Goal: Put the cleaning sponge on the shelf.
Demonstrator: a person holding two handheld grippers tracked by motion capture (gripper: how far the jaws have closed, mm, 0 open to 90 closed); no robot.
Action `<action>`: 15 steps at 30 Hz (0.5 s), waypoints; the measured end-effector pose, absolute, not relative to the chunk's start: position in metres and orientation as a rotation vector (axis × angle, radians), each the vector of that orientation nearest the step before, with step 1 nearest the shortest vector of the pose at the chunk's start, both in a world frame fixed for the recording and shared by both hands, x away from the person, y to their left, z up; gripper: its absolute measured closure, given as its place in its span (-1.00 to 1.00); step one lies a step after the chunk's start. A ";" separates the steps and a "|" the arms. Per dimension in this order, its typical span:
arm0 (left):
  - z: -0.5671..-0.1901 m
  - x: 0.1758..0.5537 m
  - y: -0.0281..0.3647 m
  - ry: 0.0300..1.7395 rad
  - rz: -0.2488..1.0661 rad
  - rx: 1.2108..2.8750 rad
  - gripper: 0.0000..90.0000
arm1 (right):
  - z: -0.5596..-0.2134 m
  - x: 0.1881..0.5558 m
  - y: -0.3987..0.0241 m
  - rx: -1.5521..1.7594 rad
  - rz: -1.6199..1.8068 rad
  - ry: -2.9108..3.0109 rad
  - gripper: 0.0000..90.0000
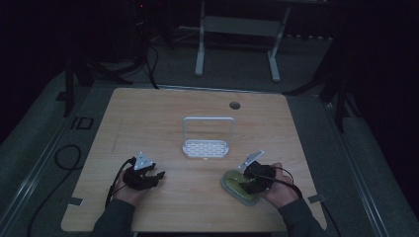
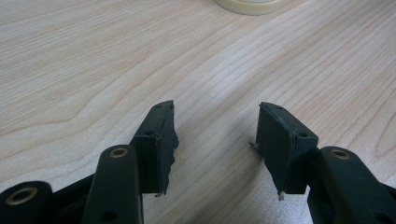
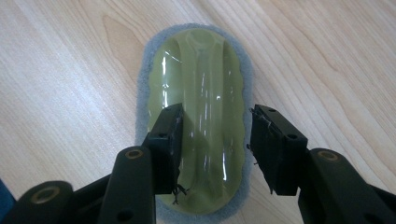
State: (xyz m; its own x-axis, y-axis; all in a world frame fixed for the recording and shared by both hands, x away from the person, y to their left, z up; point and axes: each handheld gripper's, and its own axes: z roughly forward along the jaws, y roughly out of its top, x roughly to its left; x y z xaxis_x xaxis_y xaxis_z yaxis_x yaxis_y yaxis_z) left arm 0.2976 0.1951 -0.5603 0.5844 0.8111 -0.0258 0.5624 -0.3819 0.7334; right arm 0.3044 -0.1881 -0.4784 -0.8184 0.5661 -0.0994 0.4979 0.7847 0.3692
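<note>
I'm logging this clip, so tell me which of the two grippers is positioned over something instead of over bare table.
The right gripper: its open jaws straddle the green scrubbing pad with a grey felt rim. The left gripper, also open, has just the wooden table between its jaws.

Scrubber (image 2: 247,4) cut by top edge

Light wooden table (image 1: 168,113), white rack (image 1: 206,139), green scrubber pad (image 1: 238,186)

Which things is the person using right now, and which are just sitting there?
In use, it seems:
- right gripper, open, jaws either side of it
- green scrubber with grey pad

Just sitting there:
- white rack, standing mid-table
- left gripper, open over bare wood
- table
</note>
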 end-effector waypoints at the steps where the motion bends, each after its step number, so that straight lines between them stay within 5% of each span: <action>1: -0.560 0.298 0.195 1.088 0.442 2.095 0.06 | -0.478 0.306 -0.187 0.843 0.489 2.783 0.21; 15: -0.560 0.298 0.195 1.088 0.439 2.093 0.05 | -0.477 0.319 -0.176 0.807 0.360 2.908 0.34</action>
State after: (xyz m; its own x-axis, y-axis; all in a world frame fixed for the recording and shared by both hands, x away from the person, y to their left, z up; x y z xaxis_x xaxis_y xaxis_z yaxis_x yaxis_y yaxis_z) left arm 0.2977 0.1953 -0.5604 0.5846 0.8108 -0.0294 0.5634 -0.3797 0.7338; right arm 0.3187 -0.1760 -0.4772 -0.8541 0.5189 -0.0347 0.4947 0.8313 0.2532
